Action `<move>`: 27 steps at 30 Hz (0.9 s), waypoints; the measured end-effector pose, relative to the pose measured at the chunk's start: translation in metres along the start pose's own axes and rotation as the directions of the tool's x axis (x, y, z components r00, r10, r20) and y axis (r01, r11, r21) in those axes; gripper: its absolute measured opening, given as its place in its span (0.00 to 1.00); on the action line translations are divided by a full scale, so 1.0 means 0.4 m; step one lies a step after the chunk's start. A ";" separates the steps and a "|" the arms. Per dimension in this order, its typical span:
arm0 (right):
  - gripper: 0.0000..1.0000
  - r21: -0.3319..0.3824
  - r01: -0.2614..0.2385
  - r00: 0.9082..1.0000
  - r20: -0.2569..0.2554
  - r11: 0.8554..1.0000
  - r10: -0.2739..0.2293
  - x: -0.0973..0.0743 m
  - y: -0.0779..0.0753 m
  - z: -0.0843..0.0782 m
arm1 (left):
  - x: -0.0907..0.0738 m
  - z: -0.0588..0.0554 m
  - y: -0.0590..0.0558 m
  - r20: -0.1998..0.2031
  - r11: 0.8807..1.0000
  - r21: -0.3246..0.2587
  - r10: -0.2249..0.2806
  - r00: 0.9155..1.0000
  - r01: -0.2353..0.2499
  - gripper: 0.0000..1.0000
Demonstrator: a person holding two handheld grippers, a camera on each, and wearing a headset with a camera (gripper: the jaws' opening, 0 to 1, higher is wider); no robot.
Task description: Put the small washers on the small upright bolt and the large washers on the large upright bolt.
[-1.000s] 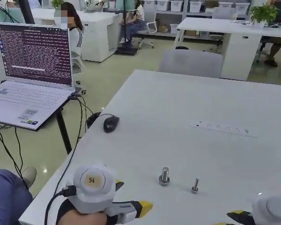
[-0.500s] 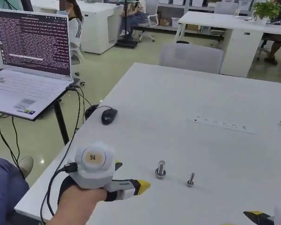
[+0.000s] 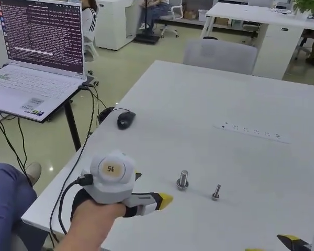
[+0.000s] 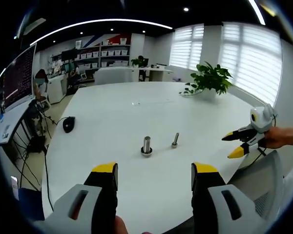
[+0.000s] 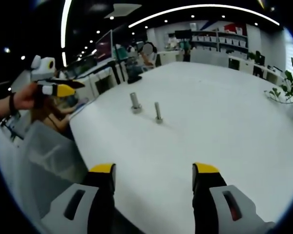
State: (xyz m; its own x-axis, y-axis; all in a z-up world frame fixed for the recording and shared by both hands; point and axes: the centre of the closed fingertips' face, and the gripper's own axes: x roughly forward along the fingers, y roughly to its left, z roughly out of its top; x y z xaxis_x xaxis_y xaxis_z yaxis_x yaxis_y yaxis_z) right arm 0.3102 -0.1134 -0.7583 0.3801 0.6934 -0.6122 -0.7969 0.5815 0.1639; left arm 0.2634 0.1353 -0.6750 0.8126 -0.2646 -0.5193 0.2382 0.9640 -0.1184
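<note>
The fingers [image 4: 105, 170] of the left gripper [image 4: 155, 168] are spread wide and empty above the near edge of the white counter [image 3: 225, 104]. The large upright bolt [image 4: 146, 146] stands ahead between them, and the small upright bolt [image 4: 175, 140] is just to its right: two bolts, one of each size. The right gripper [image 5: 155, 168] also has its fingers wide apart and empty, with both bolts well ahead of them

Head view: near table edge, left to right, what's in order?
Left hand-held gripper with yellow-tipped jaws → large upright silver metal bolt → small upright silver metal bolt → right hand-held gripper, yellow tips at the bottom edge.
</note>
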 end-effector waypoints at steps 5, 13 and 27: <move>0.67 0.012 0.007 1.000 0.015 1.000 -0.008 -0.004 0.003 0.005 | -0.002 0.007 0.004 0.008 1.000 0.003 -0.001 1.000 0.001 0.61; 0.69 0.016 0.011 0.999 0.035 1.000 -0.012 -0.001 0.009 0.021 | -0.002 0.002 0.002 -0.001 1.000 0.019 -0.003 1.000 0.003 0.61; 0.69 0.031 0.020 0.998 0.053 0.999 -0.022 -0.009 0.009 0.025 | 0.004 0.007 -0.007 -0.004 1.000 0.029 0.000 1.000 0.000 0.61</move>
State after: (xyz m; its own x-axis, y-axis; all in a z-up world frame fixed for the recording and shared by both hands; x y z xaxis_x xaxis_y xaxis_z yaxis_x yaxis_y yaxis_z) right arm 0.3107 -0.1098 -0.7478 0.4216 0.7023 -0.5736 -0.7741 0.6082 0.1756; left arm 0.2655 0.1322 -0.6732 0.8105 -0.2647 -0.5226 0.2540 0.9627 -0.0937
